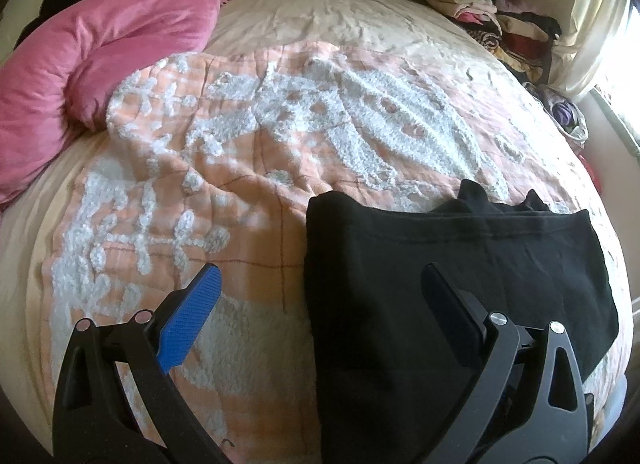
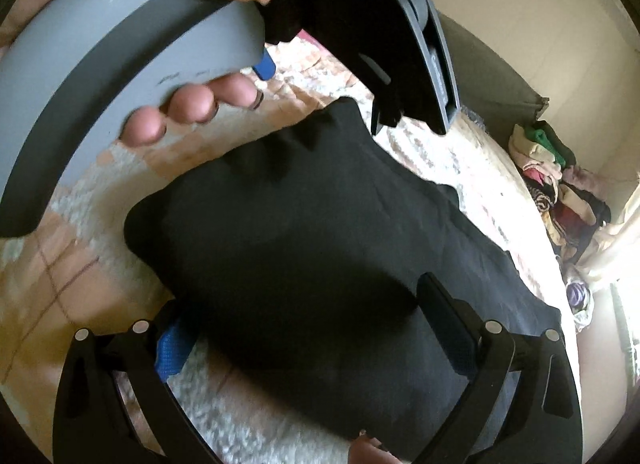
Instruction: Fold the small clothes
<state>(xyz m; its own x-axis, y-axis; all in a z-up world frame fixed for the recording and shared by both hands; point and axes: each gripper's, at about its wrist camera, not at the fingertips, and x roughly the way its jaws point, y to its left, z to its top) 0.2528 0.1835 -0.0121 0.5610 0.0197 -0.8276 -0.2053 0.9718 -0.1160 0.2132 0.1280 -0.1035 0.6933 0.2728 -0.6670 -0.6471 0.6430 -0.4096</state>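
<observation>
Black garment (image 1: 460, 276) folded flat on quilted bed (image 1: 248, 168), left gripper (image 1: 320, 288) jaws wide, empty, right gripper (image 2: 304, 312) jaws wide, straddling garment, clothes pile (image 1: 492, 20) beyond.

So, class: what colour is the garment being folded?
Black; the left wrist view shows it best.

The black garment (image 1: 440, 264) (image 2: 320, 248) is the only piece laid out for folding — a small, plain, matte dark cloth, lying flat on the peach-and-white tufted bedspread (image 1: 248, 168). It is already folded over on itself: a stitched hem runs across its far part, and two small points of fabric poke out beyond that far edge. Its left edge falls straight, its right side spreads wider — with soft rounded corners and a few shallow wrinkles.
</observation>
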